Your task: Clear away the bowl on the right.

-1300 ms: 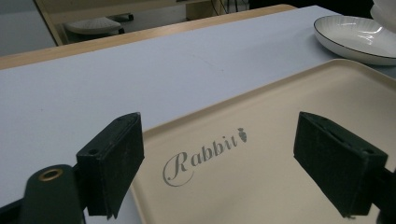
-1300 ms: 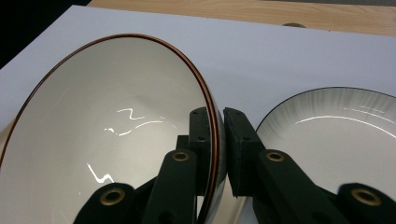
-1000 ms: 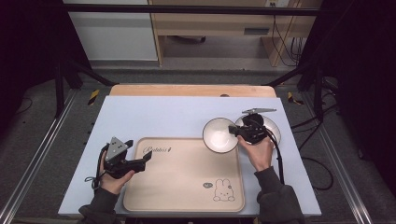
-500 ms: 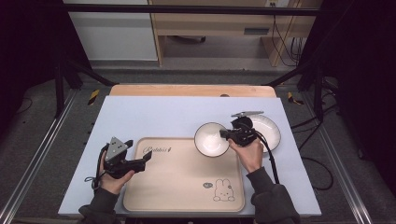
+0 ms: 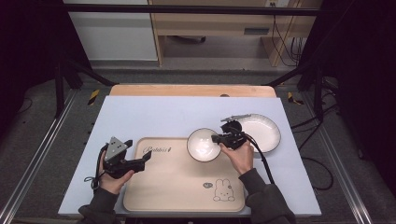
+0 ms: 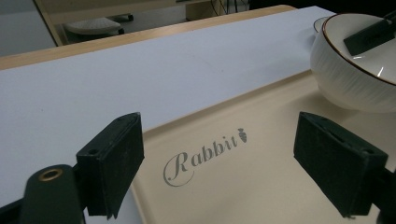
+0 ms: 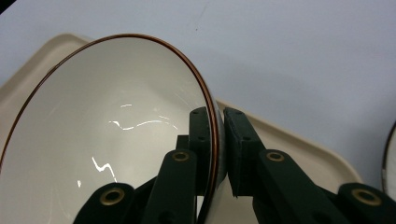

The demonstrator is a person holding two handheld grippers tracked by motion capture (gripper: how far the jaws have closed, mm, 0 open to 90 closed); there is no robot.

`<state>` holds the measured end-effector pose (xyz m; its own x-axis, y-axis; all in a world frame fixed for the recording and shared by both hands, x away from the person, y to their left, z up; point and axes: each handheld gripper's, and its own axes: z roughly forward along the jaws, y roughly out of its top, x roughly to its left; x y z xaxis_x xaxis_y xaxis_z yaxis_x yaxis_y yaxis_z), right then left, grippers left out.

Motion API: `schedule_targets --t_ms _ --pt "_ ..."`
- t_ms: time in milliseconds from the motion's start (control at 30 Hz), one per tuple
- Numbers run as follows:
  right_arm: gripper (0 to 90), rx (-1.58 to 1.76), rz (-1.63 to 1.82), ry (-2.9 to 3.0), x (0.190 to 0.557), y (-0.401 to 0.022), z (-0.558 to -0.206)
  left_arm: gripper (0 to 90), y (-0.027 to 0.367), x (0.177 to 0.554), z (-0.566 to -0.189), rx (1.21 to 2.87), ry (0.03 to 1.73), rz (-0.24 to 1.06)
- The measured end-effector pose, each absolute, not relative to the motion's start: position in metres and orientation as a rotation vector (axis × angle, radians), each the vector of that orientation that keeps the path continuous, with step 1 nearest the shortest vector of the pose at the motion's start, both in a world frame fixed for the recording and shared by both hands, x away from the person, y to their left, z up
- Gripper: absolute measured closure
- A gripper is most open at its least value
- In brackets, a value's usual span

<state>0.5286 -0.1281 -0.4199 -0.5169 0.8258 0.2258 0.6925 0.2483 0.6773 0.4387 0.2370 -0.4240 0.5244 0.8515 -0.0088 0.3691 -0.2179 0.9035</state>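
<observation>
Pinching bowl [image 7: 107, 135] rim, R gripper [image 7: 218, 140] hides wall; L gripper [image 6: 233, 172] wide.

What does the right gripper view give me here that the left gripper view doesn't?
Right gripper view alone: the right gripper shut on the bowl, one jaw inside the brown-edged rim and one outside, and a sliver of the plate at the right edge.

Left gripper view alone: the left gripper open over the tray, the "Rabbit" lettering between its jaws, and the bowl's ribbed outer wall.

Both: the bowl, the beige tray and the pale blue table cover.
</observation>
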Motion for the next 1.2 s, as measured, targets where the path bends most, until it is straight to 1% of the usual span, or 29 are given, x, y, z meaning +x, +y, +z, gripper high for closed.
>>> schedule_targets --t_ms 500,1200 --pt "82.2 1.443 1.086 2.405 0.534 -0.111 -0.441 15.7 0.237 0.439 -0.424 1.806 1.015 0.630" --pt "82.4 1.450 1.066 2.414 0.539 -0.113 -0.448 15.8 0.236 0.439 -0.426 1.813 1.016 0.630"
